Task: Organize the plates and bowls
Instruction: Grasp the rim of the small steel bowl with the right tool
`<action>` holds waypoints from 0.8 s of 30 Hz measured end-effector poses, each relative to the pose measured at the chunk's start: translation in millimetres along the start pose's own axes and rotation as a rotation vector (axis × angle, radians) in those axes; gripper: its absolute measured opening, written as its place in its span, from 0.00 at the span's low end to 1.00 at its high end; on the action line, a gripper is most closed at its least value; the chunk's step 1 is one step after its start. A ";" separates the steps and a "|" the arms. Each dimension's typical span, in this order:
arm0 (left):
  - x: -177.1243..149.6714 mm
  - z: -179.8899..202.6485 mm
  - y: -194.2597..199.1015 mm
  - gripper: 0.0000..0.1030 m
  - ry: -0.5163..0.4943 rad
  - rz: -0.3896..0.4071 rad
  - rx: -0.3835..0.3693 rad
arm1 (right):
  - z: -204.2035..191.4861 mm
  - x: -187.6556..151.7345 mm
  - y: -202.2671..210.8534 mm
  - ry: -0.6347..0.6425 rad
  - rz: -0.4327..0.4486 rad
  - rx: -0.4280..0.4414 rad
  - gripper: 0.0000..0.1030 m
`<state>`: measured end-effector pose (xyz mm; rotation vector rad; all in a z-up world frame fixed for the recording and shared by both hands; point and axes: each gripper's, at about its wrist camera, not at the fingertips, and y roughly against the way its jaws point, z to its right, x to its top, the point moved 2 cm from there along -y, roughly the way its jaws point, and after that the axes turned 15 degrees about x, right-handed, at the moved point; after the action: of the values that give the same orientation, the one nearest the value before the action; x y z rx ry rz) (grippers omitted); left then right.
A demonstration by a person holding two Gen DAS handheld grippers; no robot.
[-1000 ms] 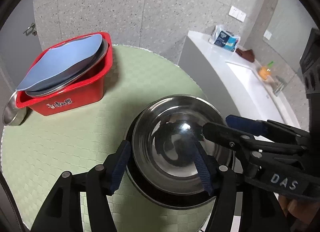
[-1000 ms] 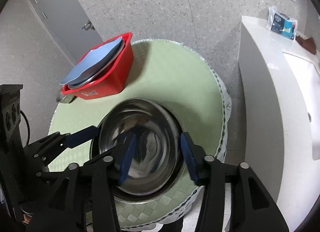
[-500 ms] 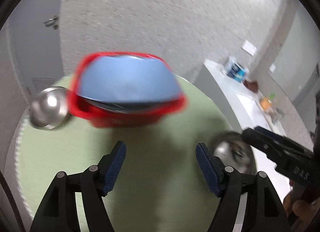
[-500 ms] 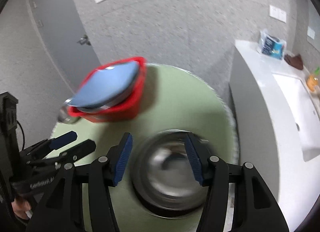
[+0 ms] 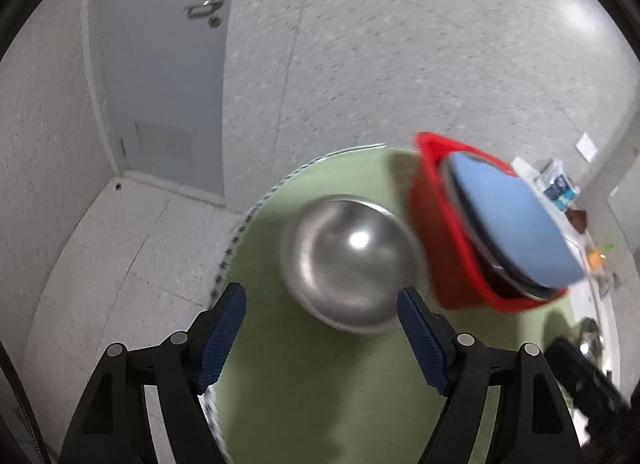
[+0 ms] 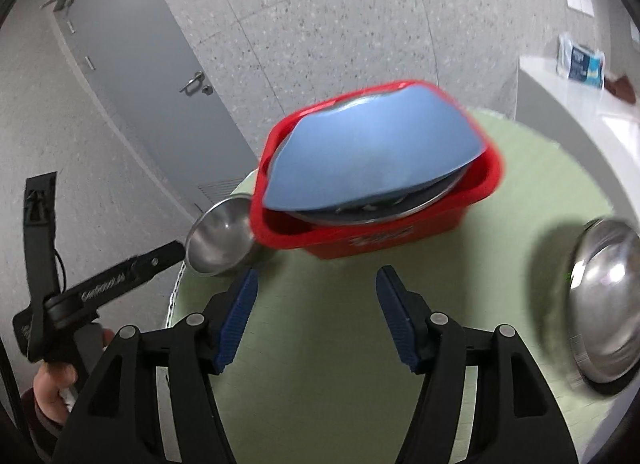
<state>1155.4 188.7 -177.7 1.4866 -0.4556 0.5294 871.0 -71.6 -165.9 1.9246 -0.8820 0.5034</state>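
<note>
A small steel bowl (image 5: 350, 262) sits near the left edge of the round green table (image 5: 320, 384); it also shows in the right wrist view (image 6: 222, 240). My left gripper (image 5: 322, 328) is open and empty just short of it. A red bin (image 6: 376, 236) holds a blue plate (image 6: 372, 160) over steel plates; the bin (image 5: 444, 248) is right of the small bowl. My right gripper (image 6: 316, 316) is open and empty, facing the bin. A large steel bowl (image 6: 606, 304) on a dark plate sits at the table's right.
A white counter (image 6: 580, 88) with a blue packet (image 6: 580, 58) stands right of the table. A grey door (image 5: 160, 64) and speckled wall are behind. The table edge (image 5: 228, 252) drops to a tiled floor at left.
Both grippers have swung left, away from the large steel bowl. The left now faces the small bowl, the right faces the red bin. Both stay open.
</note>
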 end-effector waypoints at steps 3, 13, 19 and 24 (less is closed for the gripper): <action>9.7 -2.0 -32.3 0.65 -0.002 -0.060 -0.003 | -7.4 -6.3 -19.9 -0.025 -0.008 -0.004 0.62; 16.5 3.7 -72.1 0.17 -0.137 -0.107 -0.085 | -21.2 -11.8 -63.5 -0.071 -0.029 -0.011 0.62; 3.9 -14.3 -65.9 0.16 -0.180 -0.092 -0.128 | -26.9 -13.3 -81.0 -0.080 -0.040 0.018 0.62; -2.9 -31.6 -58.4 0.16 -0.191 -0.092 -0.142 | -28.4 -14.6 -96.0 -0.075 -0.048 0.028 0.56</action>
<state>1186.5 219.5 -227.8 1.4198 -0.5593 0.2774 934.0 -11.4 -217.4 1.9964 -0.8784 0.4202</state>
